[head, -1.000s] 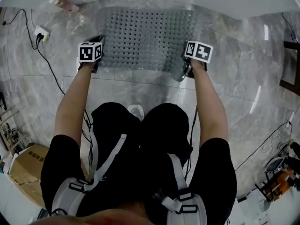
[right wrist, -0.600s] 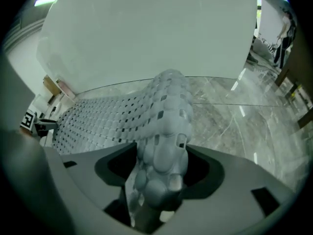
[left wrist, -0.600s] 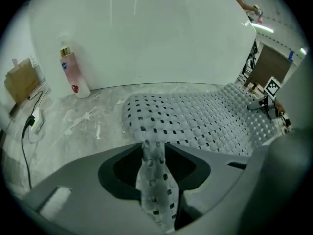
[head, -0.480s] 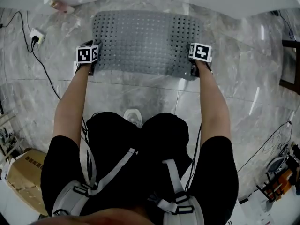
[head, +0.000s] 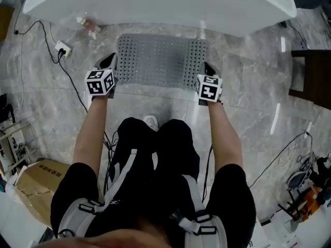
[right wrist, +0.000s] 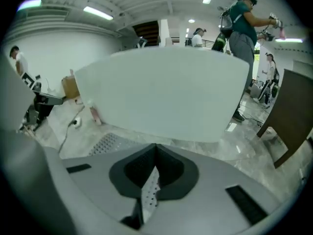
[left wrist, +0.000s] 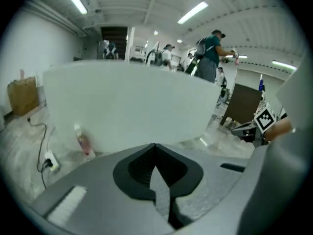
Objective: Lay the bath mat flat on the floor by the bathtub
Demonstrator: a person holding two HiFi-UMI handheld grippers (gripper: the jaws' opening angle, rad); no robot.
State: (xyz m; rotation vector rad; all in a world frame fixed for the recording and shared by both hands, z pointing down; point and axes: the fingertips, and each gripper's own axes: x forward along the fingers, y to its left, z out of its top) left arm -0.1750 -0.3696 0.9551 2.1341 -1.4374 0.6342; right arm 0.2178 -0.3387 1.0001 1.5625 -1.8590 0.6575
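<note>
The grey perforated bath mat (head: 160,61) is spread on the marble floor just in front of the white bathtub (head: 155,4). My left gripper (head: 110,63) is at the mat's near left corner. In the left gripper view its jaws (left wrist: 159,180) are shut with a thin grey strip of the mat (left wrist: 162,190) pinched between them. My right gripper (head: 206,70) is at the near right corner. Its jaws (right wrist: 151,180) are shut on a perforated strip of the mat (right wrist: 149,195). More of the mat (right wrist: 108,142) lies flat on the floor beyond.
A pinkish bottle (head: 89,24) lies by the tub's left end. A wall socket with a black cable (head: 63,49) is on the floor at left. A cardboard box (head: 36,177) sits at lower left, dark wooden furniture (head: 310,71) at right. People (right wrist: 242,18) stand behind the tub.
The mat's near right corner hung curled a second ago; it now looks stretched flat between the grippers. The head view has risen and shows the whole tub rim.
</note>
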